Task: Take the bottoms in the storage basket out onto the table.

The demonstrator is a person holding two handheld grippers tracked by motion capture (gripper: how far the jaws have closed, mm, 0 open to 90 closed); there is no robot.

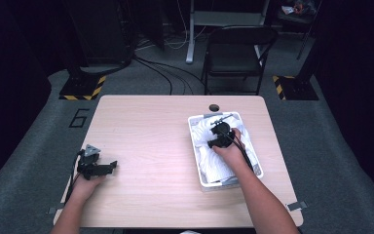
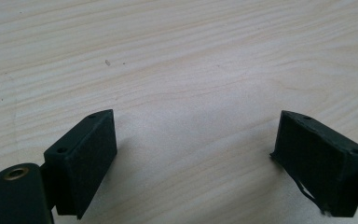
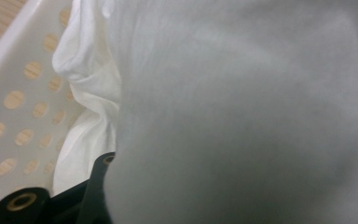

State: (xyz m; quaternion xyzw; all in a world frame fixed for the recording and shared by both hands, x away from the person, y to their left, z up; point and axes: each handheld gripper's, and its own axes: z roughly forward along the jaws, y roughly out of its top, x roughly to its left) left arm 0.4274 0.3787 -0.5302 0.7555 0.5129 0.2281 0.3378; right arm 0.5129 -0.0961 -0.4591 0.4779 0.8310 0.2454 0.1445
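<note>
A white perforated basket (image 1: pixel 195 146) stands on the right half of the wooden table (image 1: pixel 151 126), with crumpled white cloth (image 1: pixel 213 163) in it. My right gripper (image 1: pixel 220 131) reaches down into the basket's far half and is shut on the cloth. In the right gripper view a bulge of the cloth (image 3: pixel 242 121) covers the jaws, beside the basket's wall (image 3: pixel 14 84) with its round holes. My left gripper (image 1: pixel 111 167) rests low over the table's front left and points right. It stands open (image 2: pixel 196 140) over bare wood, with nothing between its fingers.
A small round hole (image 1: pixel 214 107) sits in the tabletop just behind the basket. Beyond the table's far edge stand a black folding chair (image 1: pixel 238 53) and cables (image 1: pixel 165 73) on the grey floor. Yellow-black striped feet (image 1: pixel 83 90) flank the far corners.
</note>
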